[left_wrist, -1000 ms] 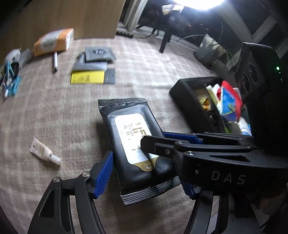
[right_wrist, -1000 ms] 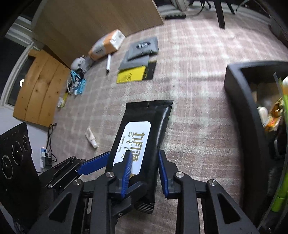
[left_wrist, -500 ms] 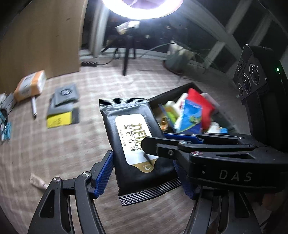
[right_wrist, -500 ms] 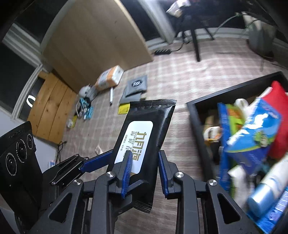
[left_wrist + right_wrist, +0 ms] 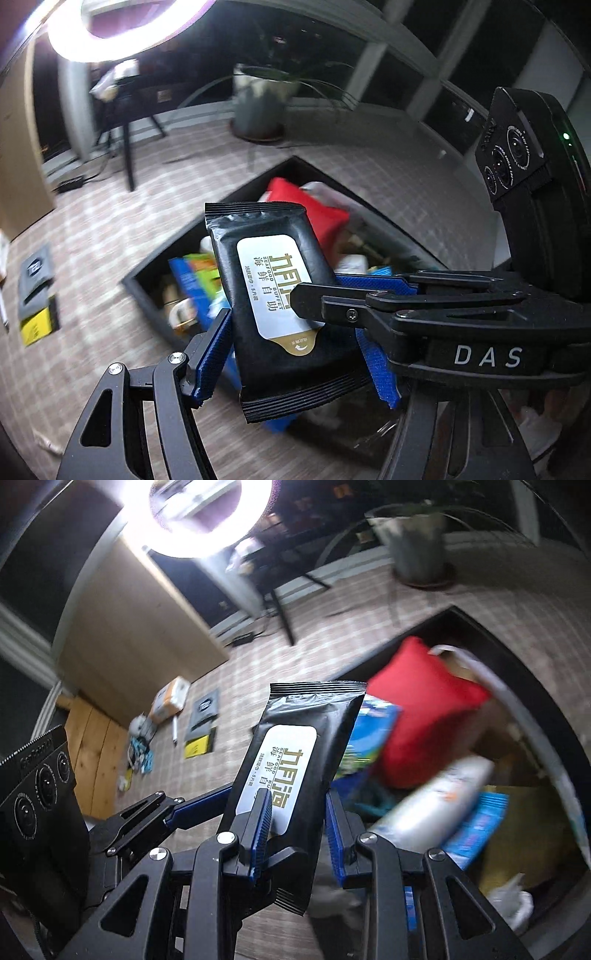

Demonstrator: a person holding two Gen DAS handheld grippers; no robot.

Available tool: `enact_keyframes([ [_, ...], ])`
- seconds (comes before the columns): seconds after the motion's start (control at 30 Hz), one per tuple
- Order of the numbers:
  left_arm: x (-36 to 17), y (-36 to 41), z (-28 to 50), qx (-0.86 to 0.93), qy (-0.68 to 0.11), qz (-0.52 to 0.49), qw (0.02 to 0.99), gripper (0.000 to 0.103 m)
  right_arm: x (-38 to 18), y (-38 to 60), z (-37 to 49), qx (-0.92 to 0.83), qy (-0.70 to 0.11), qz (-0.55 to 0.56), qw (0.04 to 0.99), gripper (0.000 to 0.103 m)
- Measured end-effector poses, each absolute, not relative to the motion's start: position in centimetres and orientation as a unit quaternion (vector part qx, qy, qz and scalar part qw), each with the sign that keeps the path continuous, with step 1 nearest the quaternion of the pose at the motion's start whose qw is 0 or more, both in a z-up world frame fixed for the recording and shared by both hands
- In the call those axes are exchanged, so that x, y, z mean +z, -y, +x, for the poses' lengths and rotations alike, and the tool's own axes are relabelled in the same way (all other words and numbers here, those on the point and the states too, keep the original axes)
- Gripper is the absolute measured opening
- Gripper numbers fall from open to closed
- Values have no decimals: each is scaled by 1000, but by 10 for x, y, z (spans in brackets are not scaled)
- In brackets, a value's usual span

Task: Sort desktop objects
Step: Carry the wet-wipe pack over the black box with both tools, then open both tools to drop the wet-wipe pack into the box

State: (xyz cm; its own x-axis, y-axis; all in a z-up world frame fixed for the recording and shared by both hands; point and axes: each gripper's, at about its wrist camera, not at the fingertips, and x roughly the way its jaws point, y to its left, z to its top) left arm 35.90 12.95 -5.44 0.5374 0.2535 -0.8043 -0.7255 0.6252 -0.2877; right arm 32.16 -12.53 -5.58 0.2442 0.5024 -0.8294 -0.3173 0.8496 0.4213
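Note:
A black wet-wipes pack with a white and gold label is off the floor, held by both grippers. My left gripper is shut across the pack's width, a blue pad on each long edge. My right gripper is shut on the pack's near end, pinching its flat faces. In the left wrist view its finger lies across the label. The pack hangs over the near corner of a black bin, whose far rim shows in the right wrist view. The bin holds a red packet, a white bottle and blue packets.
Grey and yellow flat packets, a pen and an orange box lie on the checked carpet to the left. A ring light on a tripod and a potted plant stand beyond the bin. A wooden panel stands at far left.
Both grippers have lifted the wipes pack off the carpet and carried it right, from beside the bin to over its corner. Their hold on it is unchanged.

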Motion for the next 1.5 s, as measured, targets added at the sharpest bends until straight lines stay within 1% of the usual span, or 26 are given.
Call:
enact_keyframes([
  [0.47, -76, -119, 479, 239, -424, -296, 822, 70, -81, 238, 345, 180, -576, 164, 780, 26],
  [0.73, -77, -124, 529, 222, -429, -285, 828, 71, -75, 278, 356, 146, -564, 151, 799, 27],
  [0.77, -77, -124, 531, 221, -431, -286, 827, 73, -73, 280, 357, 148, -564, 151, 798, 29],
  [0.83, -77, -125, 533, 222, -436, -283, 825, 81, -72, 283, 359, 150, -571, 147, 794, 37],
  [0.87, -77, -125, 533, 230, -439, -278, 823, 84, -72, 283, 359, 149, -574, 142, 793, 46],
  [0.9, -78, -126, 536, 242, -445, -270, 819, 88, -70, 283, 358, 145, -571, 137, 796, 52],
  [0.97, -80, -125, 533, 258, -452, -258, 814, 89, -65, 279, 355, 134, -560, 113, 810, 57],
  [1.03, -80, -127, 526, 265, -450, -260, 812, 89, -62, 278, 352, 123, -554, 94, 818, 58],
  [1.27, -70, -123, 505, 279, -434, -262, 816, 89, -58, 279, 345, 125, -552, 100, 818, 58],
  [1.5, -52, -116, 487, 295, -420, -241, 823, 89, -48, 263, 336, 124, -542, 90, 827, 58],
])
